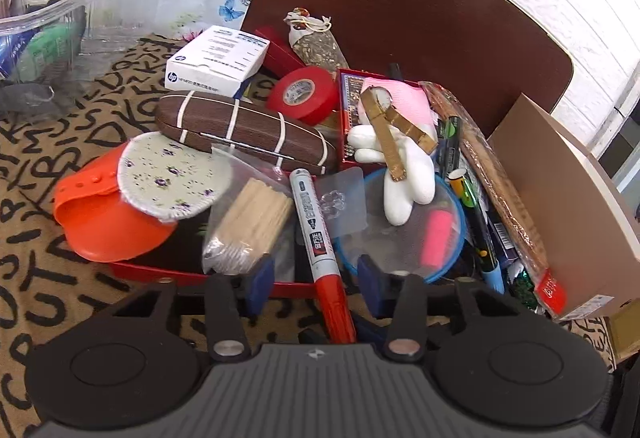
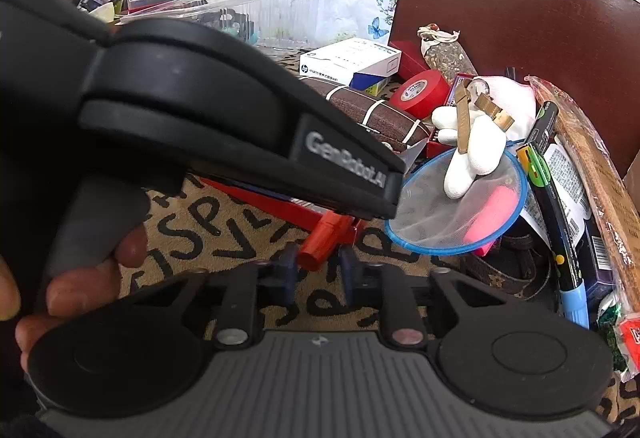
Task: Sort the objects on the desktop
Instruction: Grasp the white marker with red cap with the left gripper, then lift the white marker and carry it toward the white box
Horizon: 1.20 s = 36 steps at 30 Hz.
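A grey marker with a red cap (image 1: 318, 234) lies on a pile of clutter in a red tray (image 1: 160, 272). My left gripper (image 1: 316, 280) is open, its blue pads on either side of the marker's red cap. In the right wrist view the red cap end (image 2: 320, 240) pokes out over the tray edge. My right gripper (image 2: 318, 272) is open just below the cap end, apart from it. The left gripper's black body (image 2: 224, 118) fills the left of that view and hides most of the tray.
The pile holds an orange case (image 1: 104, 222), a brown glasses case (image 1: 240, 130), red tape (image 1: 304, 92), a white HP box (image 1: 218, 60), a blue-rimmed mesh (image 1: 416, 222), a white figure with a gold watch (image 1: 404, 162) and pens (image 2: 560, 222). A clear bin (image 1: 44, 34) stands far left. A cardboard box (image 1: 568, 210) stands right.
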Motion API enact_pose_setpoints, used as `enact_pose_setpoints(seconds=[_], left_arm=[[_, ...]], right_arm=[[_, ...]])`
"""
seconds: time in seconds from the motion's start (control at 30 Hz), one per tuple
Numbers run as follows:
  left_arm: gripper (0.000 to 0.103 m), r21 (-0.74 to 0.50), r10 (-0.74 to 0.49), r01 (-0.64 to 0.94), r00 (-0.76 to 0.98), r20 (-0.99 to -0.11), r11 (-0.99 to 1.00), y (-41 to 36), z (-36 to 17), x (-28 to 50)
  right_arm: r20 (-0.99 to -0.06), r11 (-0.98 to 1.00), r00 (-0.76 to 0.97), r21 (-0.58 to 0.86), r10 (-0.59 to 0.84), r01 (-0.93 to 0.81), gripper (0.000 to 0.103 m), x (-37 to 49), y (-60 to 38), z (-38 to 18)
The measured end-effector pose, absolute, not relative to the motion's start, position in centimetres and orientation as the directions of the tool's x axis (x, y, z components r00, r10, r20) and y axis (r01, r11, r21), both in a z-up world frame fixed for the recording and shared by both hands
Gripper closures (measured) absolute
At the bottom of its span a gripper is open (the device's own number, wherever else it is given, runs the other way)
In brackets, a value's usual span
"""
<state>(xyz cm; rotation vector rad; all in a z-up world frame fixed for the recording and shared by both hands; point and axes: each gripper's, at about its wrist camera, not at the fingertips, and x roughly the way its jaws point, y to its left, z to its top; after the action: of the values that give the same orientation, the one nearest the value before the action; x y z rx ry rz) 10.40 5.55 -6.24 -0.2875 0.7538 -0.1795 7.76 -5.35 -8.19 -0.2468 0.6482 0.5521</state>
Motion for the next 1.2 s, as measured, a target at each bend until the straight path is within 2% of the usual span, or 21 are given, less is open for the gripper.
enact_pose_setpoints(seconds=[0.07, 0.13, 0.6, 0.77, 0.87, 0.9, 0.97, 1.13, 1.2], left_arm=[[0.08, -0.335, -0.279, 0.064, 0.708, -0.649, 0.94, 5.5, -6.3, 10.5], [0.085, -0.349, -0.298, 0.073, 0.701, -0.649, 0.934, 5.3, -6.4, 10.2], [0.084, -0.41, -0.366, 0.101, 0.672, -0.644, 0.906, 3.3, -6.3, 3.6], [0.083, -0.443, -0.416, 0.119, 0.614, -0.671, 0.889, 1.7, -7.3, 2.0], [0.084, -0.42, -0.402, 0.117, 0.598, -0.693, 0.9, 0.8, -7.6, 2.2], [0.082, -0.41, -0.39, 0.11, 0.598, -0.7, 0.905, 0.7, -7.7, 2.3], [0.073, -0.405, -0.377, 0.098, 0.603, -0.703, 0.909, 0.7, -7.7, 2.7], [0.067, -0.414, -0.358, 0.053, 0.609, -0.708, 0.909, 1.2, -7.9, 4.2], [0.06, -0.408, -0.353, 0.053, 0.61, -0.709, 0.912, 1.0, -7.9, 4.8]], right_arm=[[-0.631, 0.825, 0.654, -0.041, 0.417, -0.564, 0.087, 7.5, -5.4, -8.0], [-0.634, 0.821, 0.649, -0.038, 0.421, -0.569, 0.088, 7.2, -5.6, -8.0], [-0.67, 0.779, 0.571, 0.018, 0.475, -0.627, 0.088, 1.2, -9.9, -7.3], [-0.694, 0.777, 0.559, -0.001, 0.452, -0.63, 0.088, -1.8, -12.3, -8.1], [-0.693, 0.788, 0.573, -0.012, 0.437, -0.616, 0.088, -2.4, -12.9, -8.3], [-0.69, 0.792, 0.579, -0.013, 0.434, -0.61, 0.088, -2.3, -13.0, -8.2], [-0.689, 0.808, 0.594, -0.02, 0.417, -0.59, 0.086, -2.3, -13.2, -8.1], [-0.681, 0.827, 0.604, 0.003, 0.414, -0.563, 0.084, -1.4, -13.0, -8.1], [-0.682, 0.83, 0.609, -0.005, 0.405, -0.558, 0.074, -1.1, -12.6, -8.2]])
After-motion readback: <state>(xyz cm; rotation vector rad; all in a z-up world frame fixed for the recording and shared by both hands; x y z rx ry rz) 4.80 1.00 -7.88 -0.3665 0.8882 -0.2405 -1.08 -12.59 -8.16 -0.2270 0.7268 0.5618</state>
